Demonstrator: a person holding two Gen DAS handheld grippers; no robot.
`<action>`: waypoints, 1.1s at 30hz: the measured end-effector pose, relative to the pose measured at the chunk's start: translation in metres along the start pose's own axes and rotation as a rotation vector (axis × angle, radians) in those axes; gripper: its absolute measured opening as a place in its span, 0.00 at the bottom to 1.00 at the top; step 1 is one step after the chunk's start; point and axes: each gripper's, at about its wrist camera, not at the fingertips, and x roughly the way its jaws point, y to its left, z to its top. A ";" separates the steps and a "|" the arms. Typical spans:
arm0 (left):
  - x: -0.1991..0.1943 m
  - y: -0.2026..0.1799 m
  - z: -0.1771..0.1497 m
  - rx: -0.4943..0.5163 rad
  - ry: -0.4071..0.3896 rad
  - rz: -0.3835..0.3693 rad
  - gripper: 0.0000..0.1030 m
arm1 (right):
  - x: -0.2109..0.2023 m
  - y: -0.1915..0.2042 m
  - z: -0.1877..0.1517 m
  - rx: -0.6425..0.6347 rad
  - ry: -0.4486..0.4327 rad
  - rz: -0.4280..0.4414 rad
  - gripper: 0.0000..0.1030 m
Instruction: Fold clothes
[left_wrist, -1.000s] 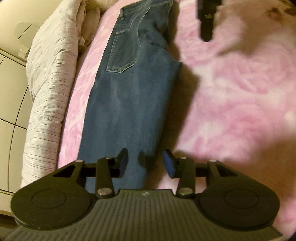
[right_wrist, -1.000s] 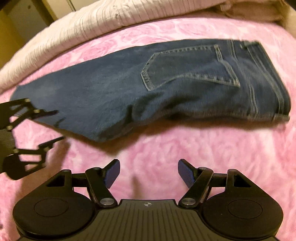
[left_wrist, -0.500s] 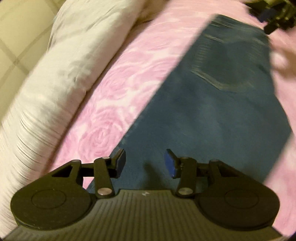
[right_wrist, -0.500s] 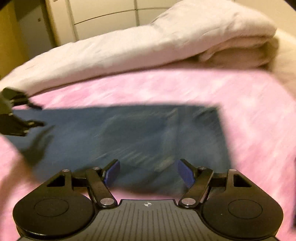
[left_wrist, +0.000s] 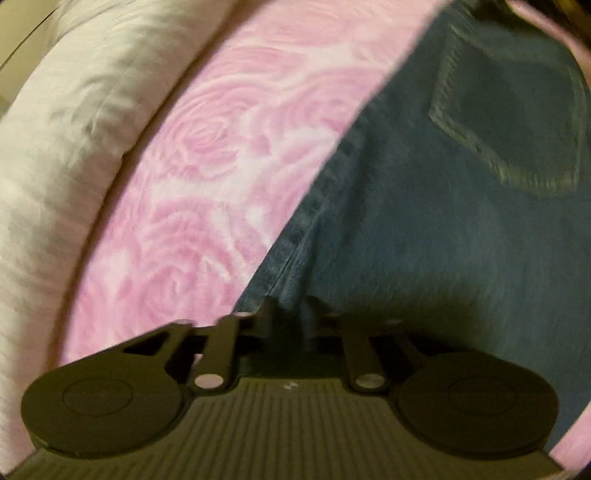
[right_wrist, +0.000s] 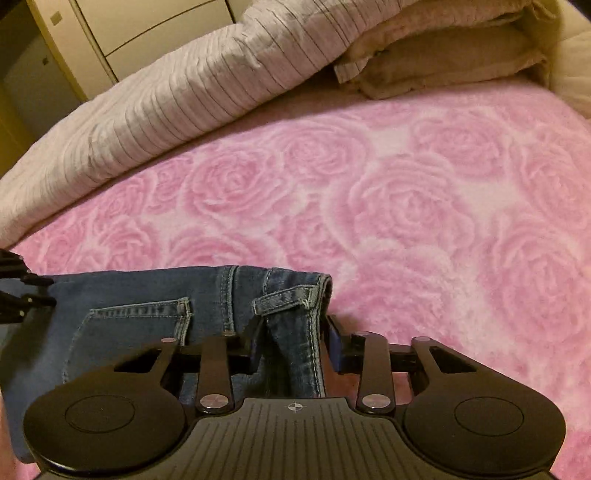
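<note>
Left wrist view: your left gripper (left_wrist: 290, 314) sits low over the side seam of the jeans (left_wrist: 443, 229), its fingers (left_wrist: 267, 308) drawn almost together with a ridge of denim pinched between them. The picture is blurred by motion, so the grip reads as closed on cloth, though the exact contact is soft. The back pocket (left_wrist: 517, 122) of the jeans lies up and to the right of the fingers. To the left of the seam runs the pink rose-patterned blanket (left_wrist: 207, 177), and beyond it, along the left edge, the pale pleated duvet (left_wrist: 55, 147).

Right wrist view: your right gripper (right_wrist: 295, 345) straddles the waistband end of the jeans (right_wrist: 147, 321). Its fingers (right_wrist: 334, 345) stand partly apart, with the waistband fold and a belt loop (right_wrist: 284, 297) lying between them; the left finger touches the denim, while the blue-padded right finger shows a narrow gap beside the fold, so you cannot tell whether the cloth is clamped. The jeans lie flat on the pink blanket (right_wrist: 406, 206), stretching to the left, where the tips of your left gripper (right_wrist: 22, 291) meet the far edge of the cloth. The pleated duvet (right_wrist: 192, 88) and a folded beige blanket (right_wrist: 443, 55) are heaped along the far side of the bed, with cream cabinet doors (right_wrist: 147, 26) behind.
</note>
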 end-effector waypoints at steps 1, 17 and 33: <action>0.000 -0.001 0.001 0.032 0.011 -0.002 0.03 | -0.002 0.000 0.000 -0.003 -0.005 0.001 0.29; 0.005 0.010 -0.001 -0.009 -0.046 0.102 0.05 | 0.003 0.009 -0.002 -0.020 -0.065 -0.033 0.22; -0.116 -0.108 -0.067 0.233 -0.295 0.001 0.48 | -0.082 0.123 -0.122 0.144 -0.092 -0.071 0.55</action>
